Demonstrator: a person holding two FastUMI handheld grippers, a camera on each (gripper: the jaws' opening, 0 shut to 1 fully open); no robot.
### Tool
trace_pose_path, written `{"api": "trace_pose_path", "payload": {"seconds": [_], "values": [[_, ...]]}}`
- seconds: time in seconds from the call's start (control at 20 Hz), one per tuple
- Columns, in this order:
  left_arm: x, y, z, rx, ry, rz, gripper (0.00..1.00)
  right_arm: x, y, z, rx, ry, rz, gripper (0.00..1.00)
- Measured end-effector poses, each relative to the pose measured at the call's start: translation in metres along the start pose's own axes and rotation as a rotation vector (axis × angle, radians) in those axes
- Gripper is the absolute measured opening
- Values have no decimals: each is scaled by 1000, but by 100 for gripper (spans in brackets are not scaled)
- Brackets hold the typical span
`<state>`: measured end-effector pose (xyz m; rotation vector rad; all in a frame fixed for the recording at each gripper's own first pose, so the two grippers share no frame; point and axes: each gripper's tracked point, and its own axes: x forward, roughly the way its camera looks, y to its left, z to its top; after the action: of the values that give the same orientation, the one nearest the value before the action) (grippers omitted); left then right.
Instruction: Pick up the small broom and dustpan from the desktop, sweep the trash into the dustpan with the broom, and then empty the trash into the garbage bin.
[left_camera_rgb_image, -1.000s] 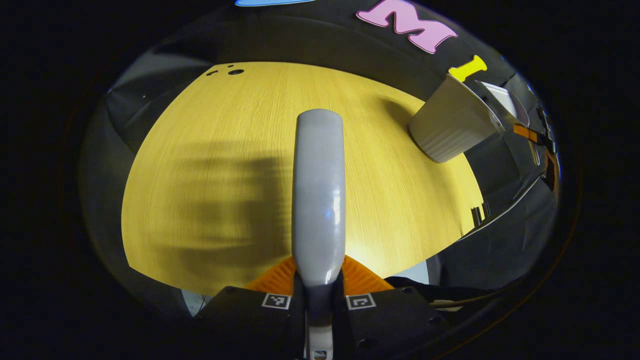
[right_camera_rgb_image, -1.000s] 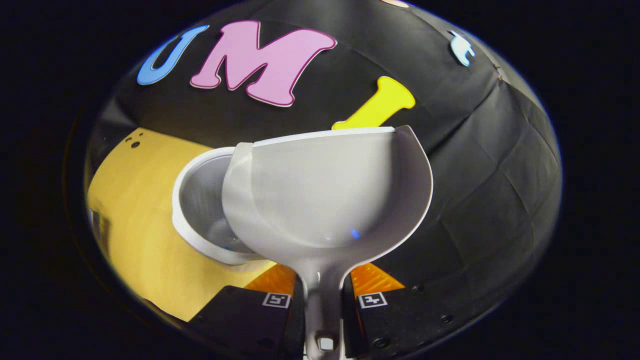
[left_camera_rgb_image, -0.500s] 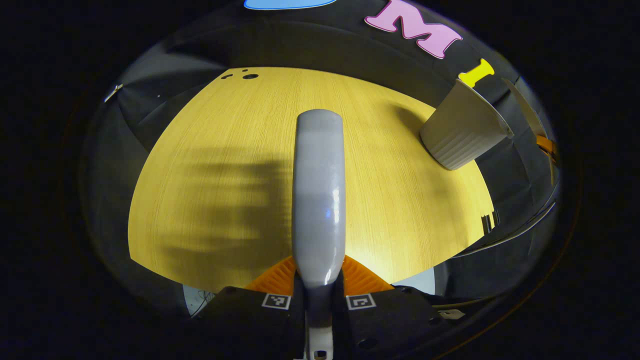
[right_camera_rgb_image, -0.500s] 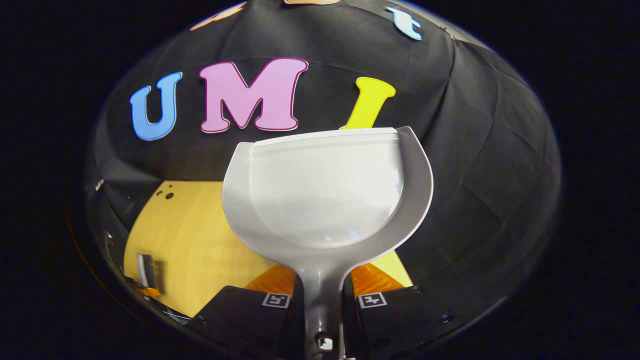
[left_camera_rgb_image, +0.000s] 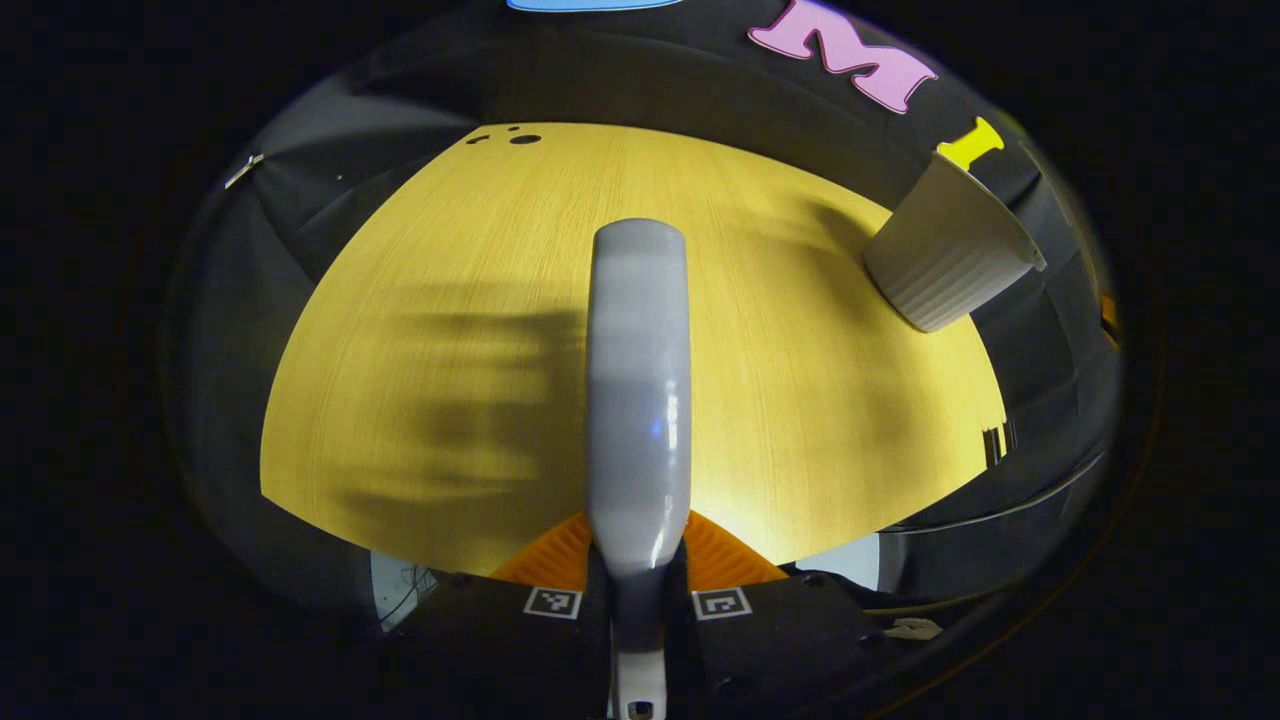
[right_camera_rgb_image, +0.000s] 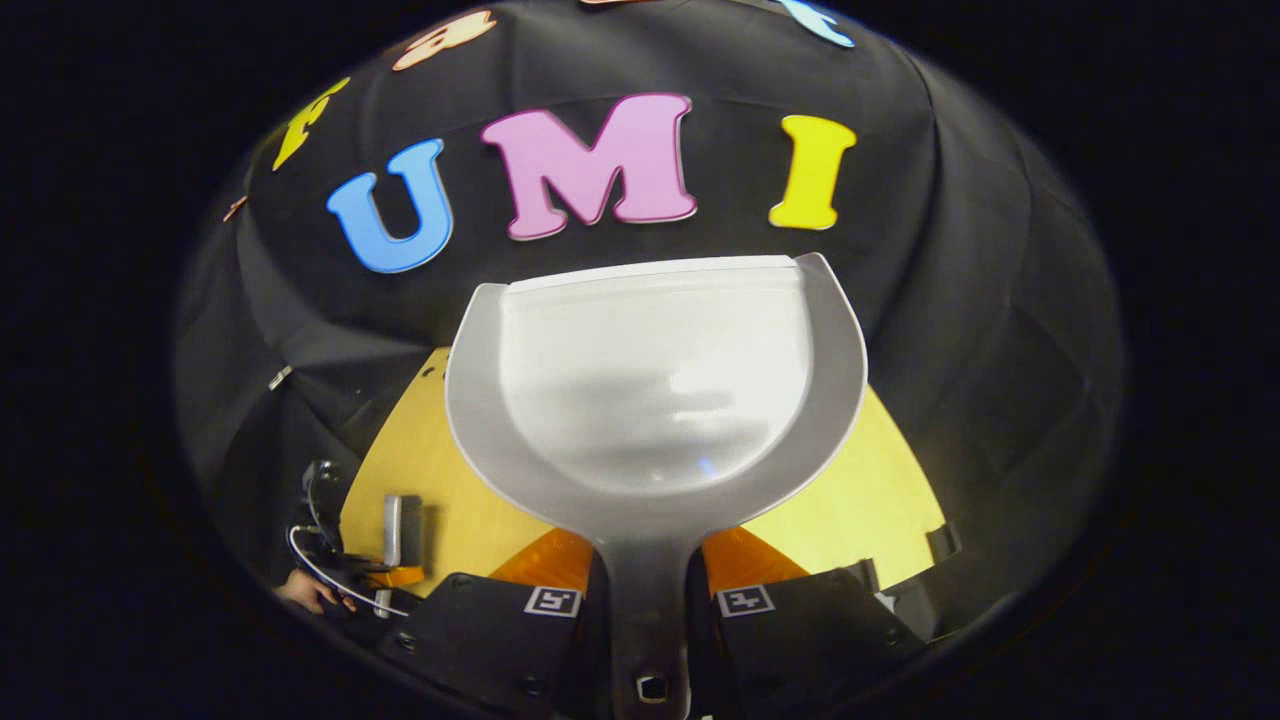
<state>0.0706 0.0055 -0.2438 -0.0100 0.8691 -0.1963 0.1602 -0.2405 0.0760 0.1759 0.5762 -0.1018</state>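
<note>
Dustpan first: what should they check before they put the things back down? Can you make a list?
1. Dustpan empty of trash: ok, its bowl looks bare.
2. Right gripper clamped on the dustpan handle: ok.
3. Left gripper clamped on the broom: ok.
4. Garbage bin upright on the desktop: ok.
5. Trash left on the desktop: none seen; the part behind the dustpan, cannot tell.
6. Broom bristles clean: cannot tell.

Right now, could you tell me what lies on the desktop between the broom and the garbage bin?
Nothing: in the left gripper view, bare desktop separates the broom from the garbage bin.
</note>
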Motion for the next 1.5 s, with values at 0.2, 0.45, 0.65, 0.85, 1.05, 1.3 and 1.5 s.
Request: {"api": "trace_pose_path", "payload": {"seconds": [0.2,0.45,0.65,0.85,1.05,1.3,1.5], "values": [[5,4,6,4,8,25,26,3,1,-16,-27,123,98,34],[19,18,27,18,21,52,26,21,-6,-33,6,264,169,35],[32,22,36,17,40,50,26,34,-2,-35,-71,273,181,34],[48,28,42,4,73,75,27,57,-5,-55,-45,347,203,34],[47,25,43,60,87,116,27,78,-15,-102,-30,448,171,35],[40,29,48,87,110,113,31,100,-19,-116,-11,472,126,27],[41,28,48,103,148,122,28,96,-23,-114,23,478,107,36]]}}
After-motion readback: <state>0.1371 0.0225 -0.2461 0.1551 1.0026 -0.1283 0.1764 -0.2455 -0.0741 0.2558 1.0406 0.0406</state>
